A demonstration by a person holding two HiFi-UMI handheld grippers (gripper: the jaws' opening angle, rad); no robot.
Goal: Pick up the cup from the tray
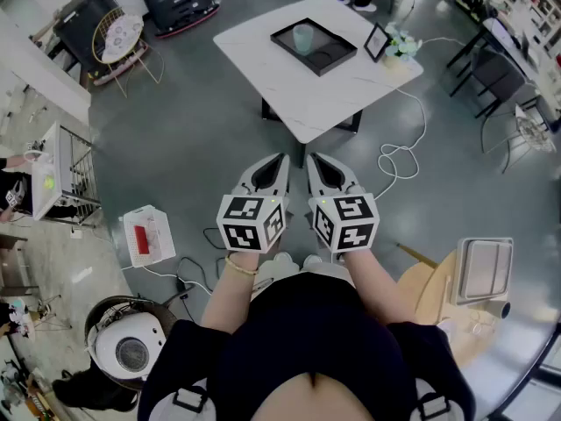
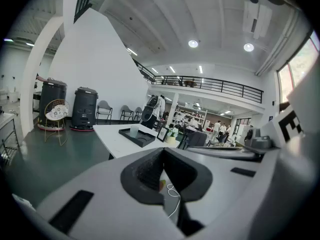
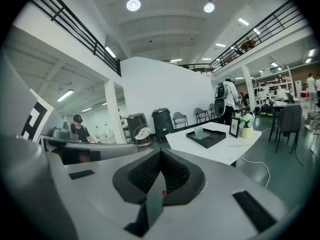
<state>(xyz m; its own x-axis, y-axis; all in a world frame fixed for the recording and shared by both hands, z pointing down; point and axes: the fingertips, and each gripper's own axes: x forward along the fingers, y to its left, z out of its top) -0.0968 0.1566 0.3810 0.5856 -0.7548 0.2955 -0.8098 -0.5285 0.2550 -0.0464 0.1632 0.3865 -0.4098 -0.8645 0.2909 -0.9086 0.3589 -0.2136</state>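
Torso (image 1: 307,349) in a dark top sits closest in the head view, forearms out. Just beyond, left gripper (image 1: 277,165) and right gripper (image 1: 317,165) are side by side, almost touching, both aimed at the white table (image 1: 307,103). Looks like a ready pose, approach not begun. Target cup (image 1: 303,38) stands in the black tray (image 1: 337,58), well ahead of both grippers. Bare floor in between; a looped cable (image 1: 399,156) lies ahead-right of the right gripper.

Left gripper view: left gripper (image 2: 163,154) is closed, nothing between the jaws. The cup (image 2: 134,130) is ahead, slightly left, at the tray's (image 2: 142,140) left end. Picture frame (image 2: 162,134) is just right of the tray.

Right gripper view: right gripper (image 3: 161,154) also has its jaws together, empty. The cup (image 3: 198,133) is ahead-right in the tray (image 3: 208,140). Picture frame (image 3: 234,127) and flower pot (image 3: 247,130) are further right, and a person with backpack (image 3: 227,101) stands beyond the table (image 3: 220,151). Jaws must open before the reach. The frame is probably the likeliest thing to get knocked.
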